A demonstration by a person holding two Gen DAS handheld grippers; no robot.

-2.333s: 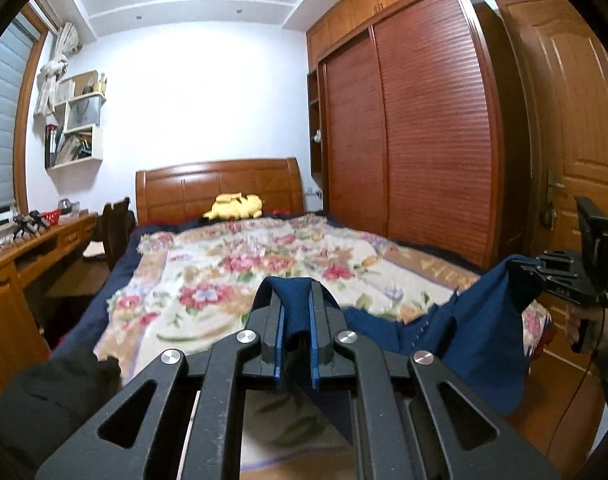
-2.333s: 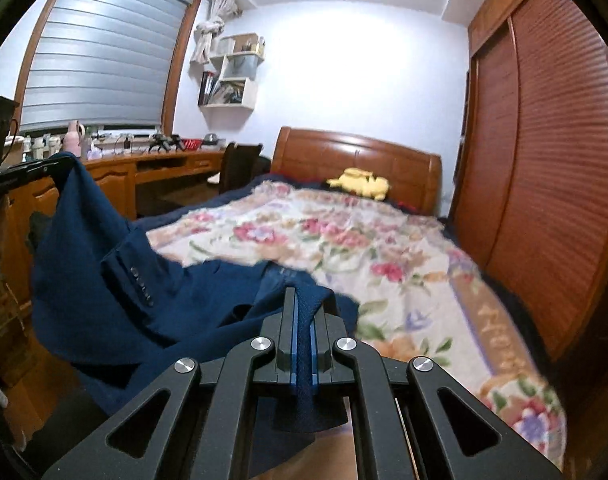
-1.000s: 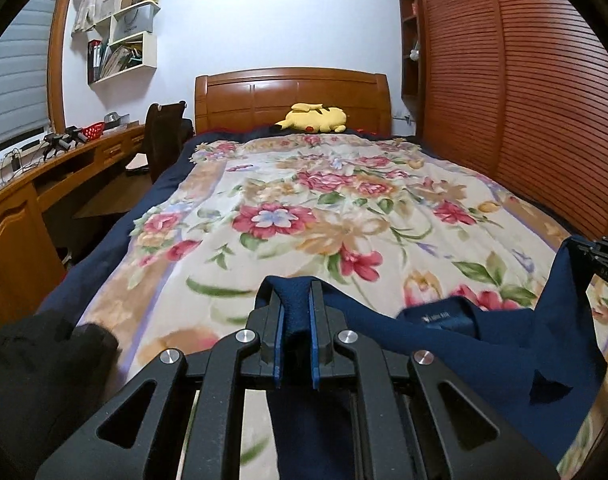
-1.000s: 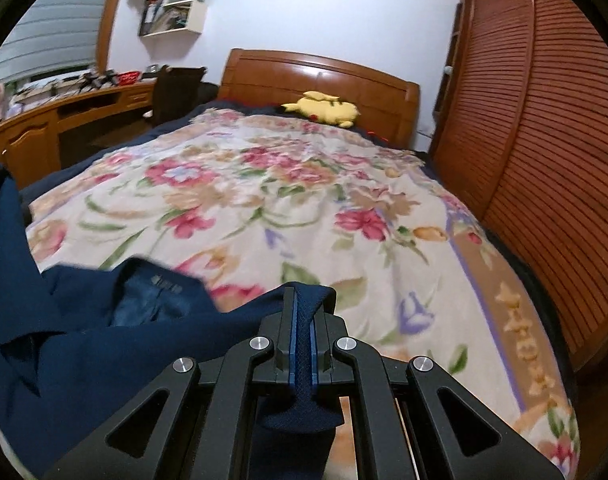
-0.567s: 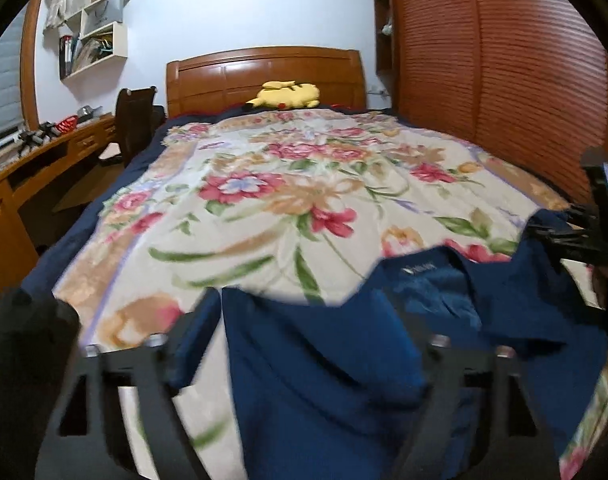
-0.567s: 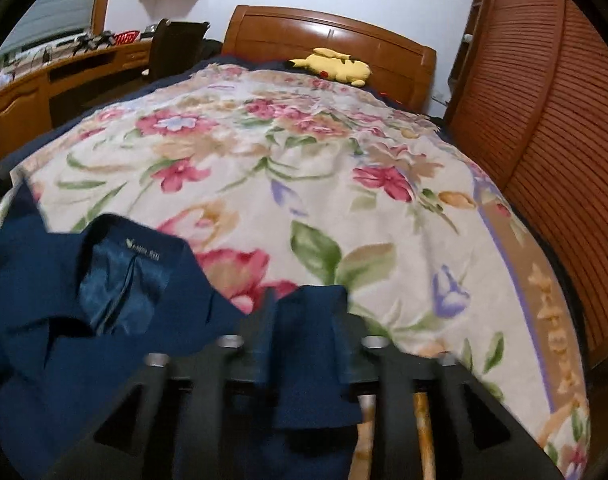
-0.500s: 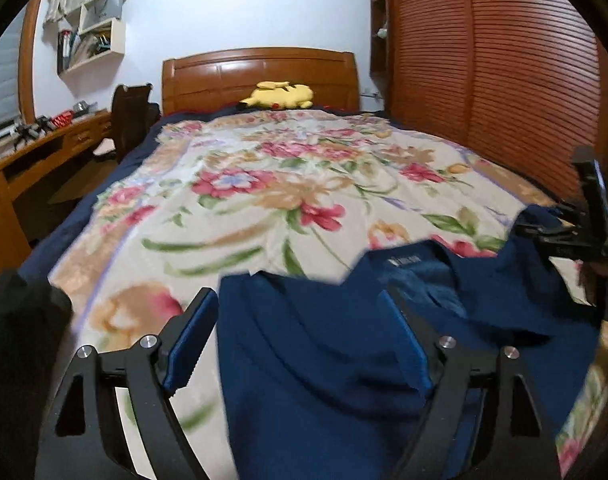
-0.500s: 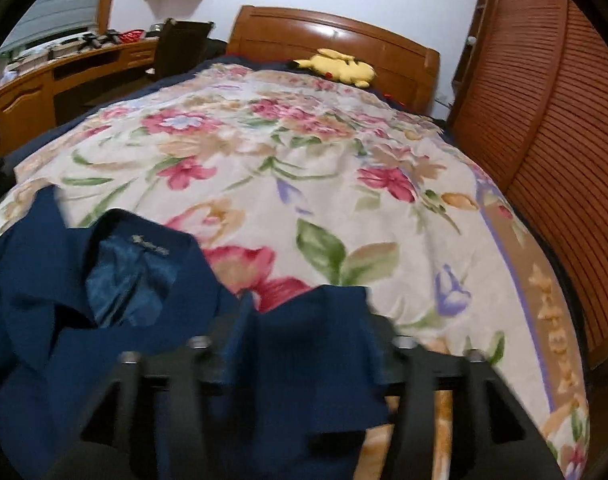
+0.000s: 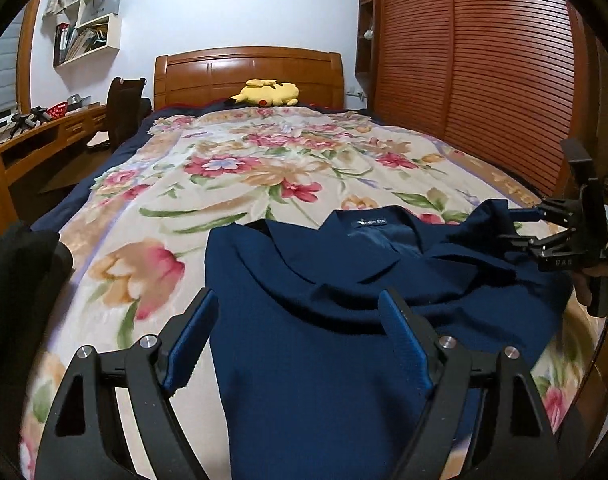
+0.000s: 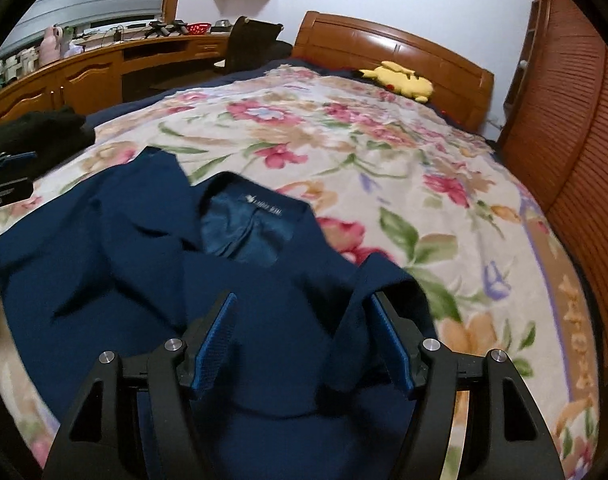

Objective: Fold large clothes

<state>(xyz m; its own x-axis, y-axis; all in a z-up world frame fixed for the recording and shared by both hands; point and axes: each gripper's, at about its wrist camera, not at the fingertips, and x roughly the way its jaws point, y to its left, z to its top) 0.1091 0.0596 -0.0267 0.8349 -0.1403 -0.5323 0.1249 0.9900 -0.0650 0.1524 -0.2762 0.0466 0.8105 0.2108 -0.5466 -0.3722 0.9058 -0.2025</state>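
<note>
A navy blue jacket (image 9: 304, 360) lies on the foot of the bed, collar and label facing the headboard. My left gripper (image 9: 297, 300) is open, its blue pads wide apart over the jacket's left shoulder and gripping nothing. In the right wrist view the jacket (image 10: 123, 260) spreads to the left. My right gripper (image 10: 304, 304) has its jaws opening. A flap of the jacket's right shoulder stands between them, leaning on the right pad (image 10: 388, 332) only. The right gripper (image 9: 510, 226) also shows at the jacket's right edge in the left wrist view.
The bed carries a floral blanket (image 9: 223, 184) with a yellow plush toy (image 9: 267, 94) by the wooden headboard. A slatted wardrobe (image 9: 484, 80) lines the right side. A desk (image 10: 83, 72) and dark chair (image 10: 251, 40) stand left. Black cloth (image 9: 19, 280) lies at the bed's left corner.
Both grippers were shut on the jacket's shoulders and have let go and opened. The jacket has dropped flat onto the blanket, and both grippers have sunk toward the bed.
</note>
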